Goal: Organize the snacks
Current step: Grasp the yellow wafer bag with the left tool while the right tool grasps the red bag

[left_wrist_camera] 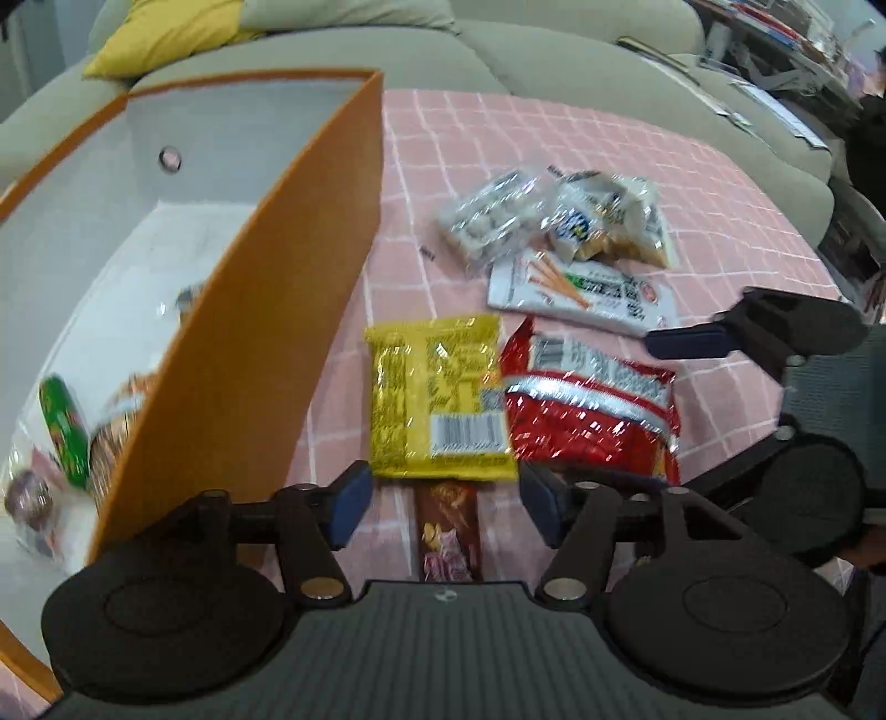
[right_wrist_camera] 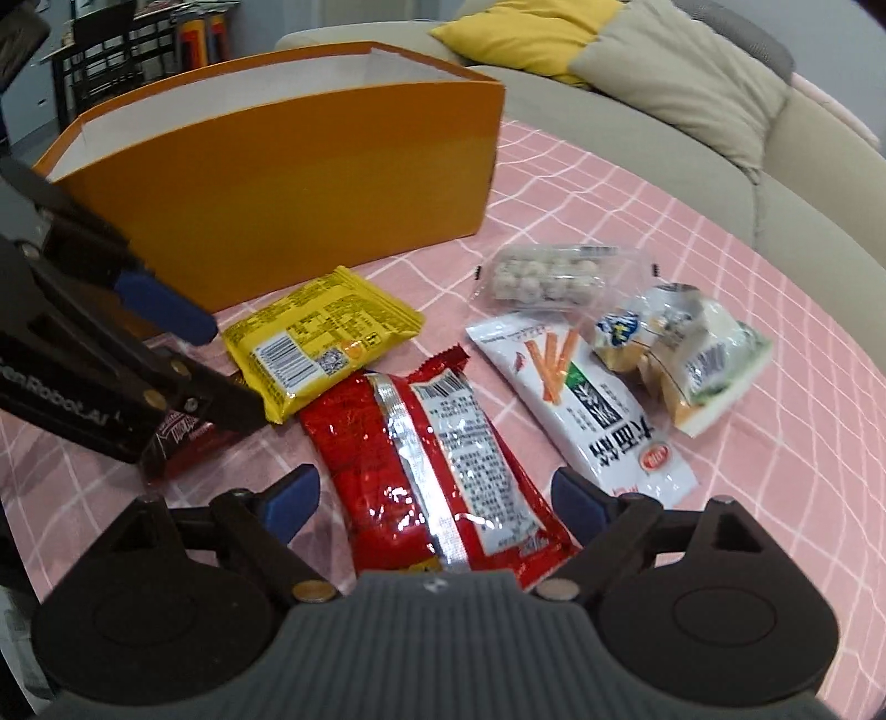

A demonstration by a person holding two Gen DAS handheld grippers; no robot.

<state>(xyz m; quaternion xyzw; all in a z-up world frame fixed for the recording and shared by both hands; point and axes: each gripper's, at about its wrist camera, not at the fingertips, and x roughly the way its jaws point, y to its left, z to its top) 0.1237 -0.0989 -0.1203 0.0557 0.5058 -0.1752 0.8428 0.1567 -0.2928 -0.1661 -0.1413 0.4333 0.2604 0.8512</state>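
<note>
The snacks lay in a loose cluster on the pink checked surface [right_wrist_camera: 637,183] to the right of the orange box [right_wrist_camera: 288,183]: I saw a yellow packet [right_wrist_camera: 321,338] nearest the box wall, a red foil packet [right_wrist_camera: 437,471] touching its right edge, a white stick-snack pouch [right_wrist_camera: 587,410] beyond that, and behind them a clear pack of round pieces [right_wrist_camera: 548,274] beside a crinkled clear bag [right_wrist_camera: 681,349]. A brown wrapped bar [left_wrist_camera: 448,531] lay just in front of the yellow packet. My left tool [left_wrist_camera: 443,501] hung released above that bar, its blue pads spread to either side and touching nothing. My right tool [right_wrist_camera: 437,498] was also released, its pads straddling the near end of the red foil packet without closing on it. Inside the box, whose lining was white, I could make out a green packet [left_wrist_camera: 63,432] and other wrapped snacks, too blurred to name. A beige sofa [right_wrist_camera: 692,127] with a yellow cushion [right_wrist_camera: 531,33] stood behind the surface.
</note>
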